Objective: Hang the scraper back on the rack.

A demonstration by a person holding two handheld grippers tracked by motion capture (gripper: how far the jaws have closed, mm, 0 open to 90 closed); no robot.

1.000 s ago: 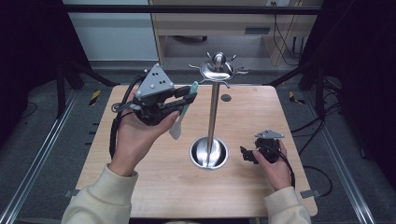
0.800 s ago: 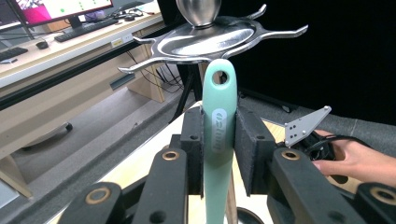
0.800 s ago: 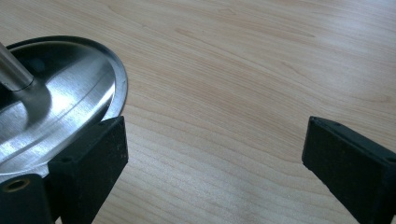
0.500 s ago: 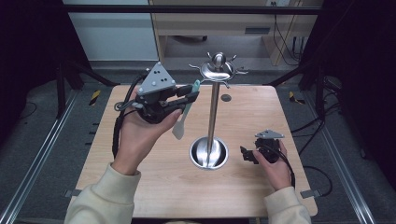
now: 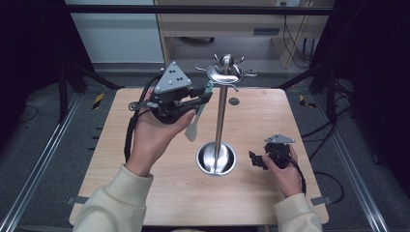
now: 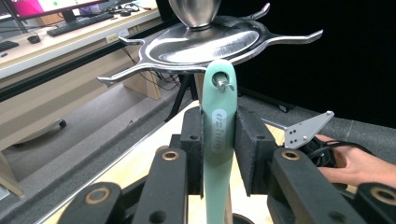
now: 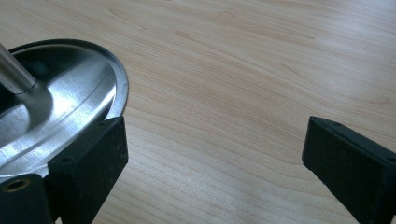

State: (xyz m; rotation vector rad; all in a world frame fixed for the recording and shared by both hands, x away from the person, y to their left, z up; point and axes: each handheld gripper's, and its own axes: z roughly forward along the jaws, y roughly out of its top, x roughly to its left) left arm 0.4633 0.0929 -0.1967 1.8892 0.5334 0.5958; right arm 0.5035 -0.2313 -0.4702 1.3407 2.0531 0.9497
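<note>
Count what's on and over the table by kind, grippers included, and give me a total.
Handheld grippers: 2, the left gripper and the right gripper
Mint-green spatula: 1
Steel utensil stand with hooks: 1
Total: 4

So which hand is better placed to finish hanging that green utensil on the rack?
Left. The left gripper is shut on the green utensil, whose hanging hole already sits on a rack hook. The right gripper rests open, low on the table beside the rack's base.
</note>
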